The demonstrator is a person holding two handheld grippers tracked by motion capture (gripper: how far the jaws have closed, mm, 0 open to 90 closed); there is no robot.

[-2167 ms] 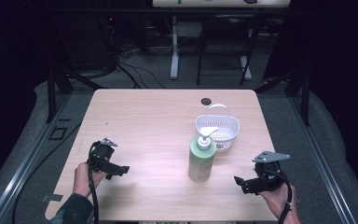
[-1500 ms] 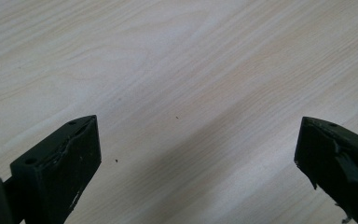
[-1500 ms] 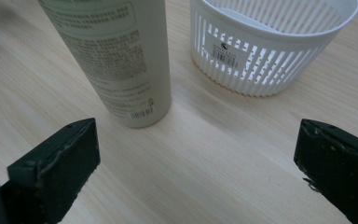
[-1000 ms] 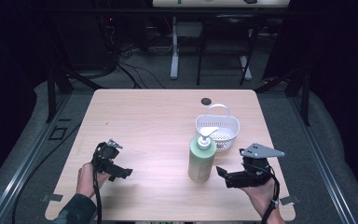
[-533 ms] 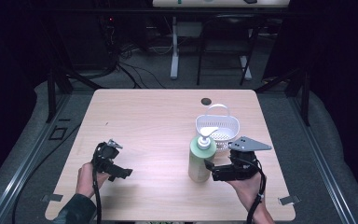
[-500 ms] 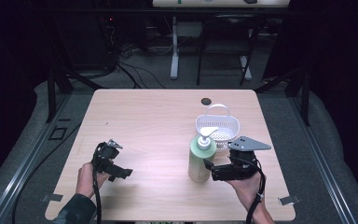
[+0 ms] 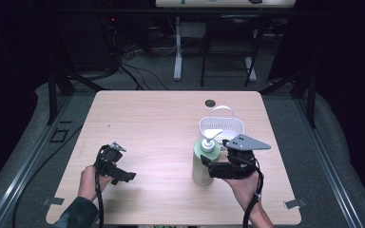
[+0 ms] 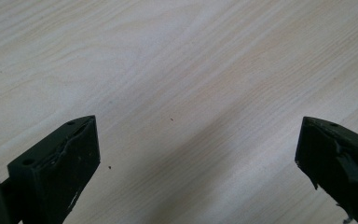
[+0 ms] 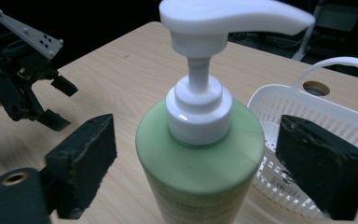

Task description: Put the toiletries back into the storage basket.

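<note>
Wooden table (image 7: 161, 118); cables on floor (image 7: 133, 71) behind.

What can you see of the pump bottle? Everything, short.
The pump bottle is pale green, plastic by its look, round-bodied with a flat shoulder, topped by a white collar, thin stem and white pump head. It stands upright on the wooden table, right of centre, just in front of the white basket; whether they touch is unclear. The right claw is open with a jaw on each side of the body, gaps visible on both sides.
</note>
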